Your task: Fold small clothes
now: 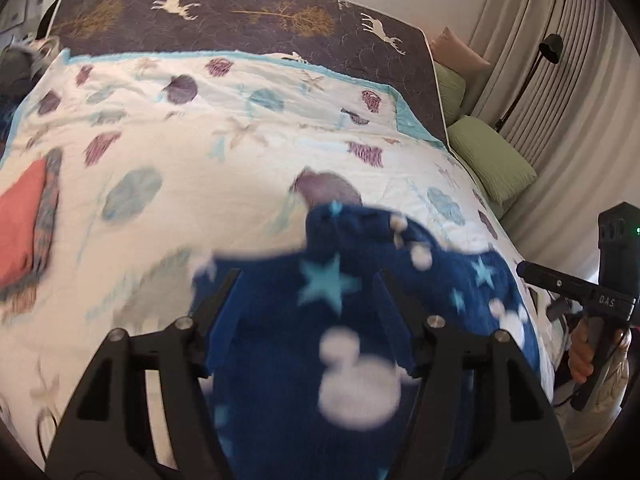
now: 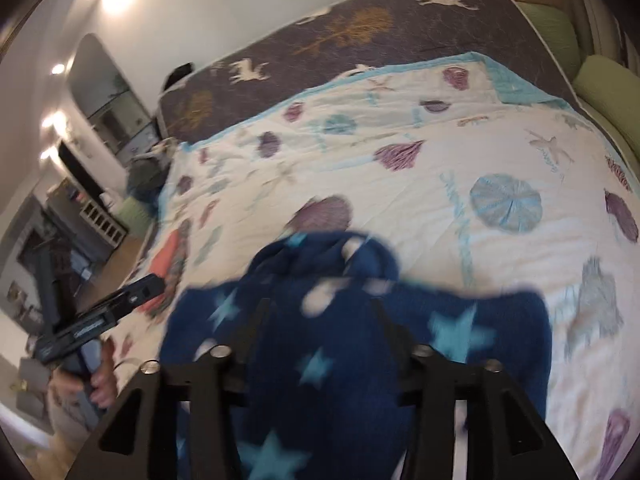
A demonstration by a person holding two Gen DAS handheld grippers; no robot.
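A small dark blue fleece garment (image 1: 320,320) with light blue stars and white mouse-head shapes lies blurred at the near edge of the bed. It fills the space between the fingers of my left gripper (image 1: 308,276), which stand wide apart. In the right wrist view the same garment (image 2: 340,340) lies between the spread fingers of my right gripper (image 2: 320,304). The fleece hides the fingertips of both grippers. My right gripper also shows in the left wrist view (image 1: 576,292), and my left gripper in the right wrist view (image 2: 116,308).
The bed has a white quilt (image 1: 224,152) with purple and teal shells. A folded coral and patterned pile (image 1: 28,220) lies at the left. A dark deer-print cover (image 1: 240,16) lies at the far end. Green pillows (image 1: 488,160), curtains and a floor lamp (image 1: 548,48) stand right.
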